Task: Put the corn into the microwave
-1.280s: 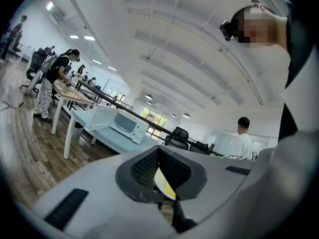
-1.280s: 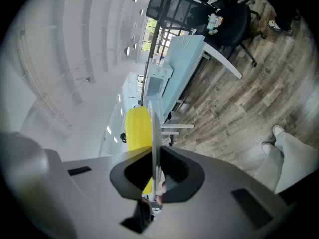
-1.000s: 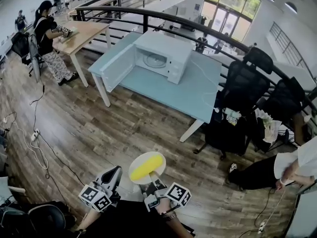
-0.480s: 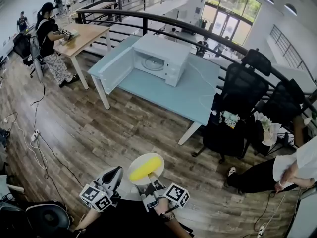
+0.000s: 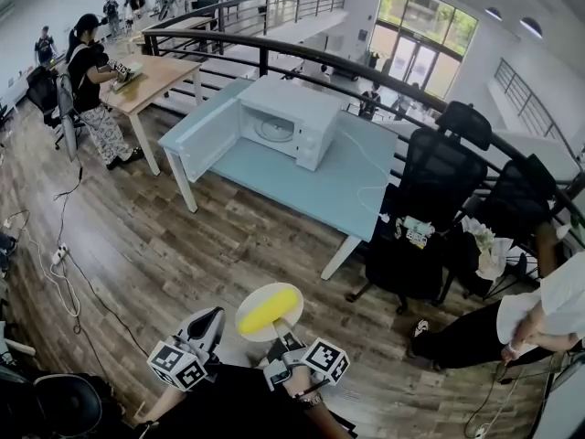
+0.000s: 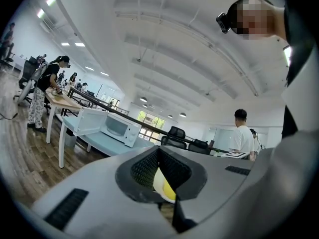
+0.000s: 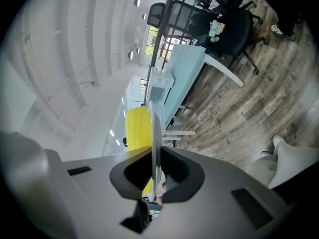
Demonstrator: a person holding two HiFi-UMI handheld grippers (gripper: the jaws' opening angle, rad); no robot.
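A yellow corn cob lies on a small white plate low in the head view. My right gripper is shut on the plate's near rim and holds it level; in the right gripper view the plate shows edge-on between the jaws, with the corn to its left. My left gripper is shut and empty just left of the plate. Through its jaws a bit of corn shows. The white microwave stands on a light blue table, its door swung open to the left.
Black office chairs stand right of the blue table. A wooden table with a person beside it is at the back left. Cables and a power strip lie on the wood floor at left. Another person is at right.
The blue table and microwave have slid left and a little nearer in the head view. Both grippers and the plate with the corn keep the same pose in front of me.
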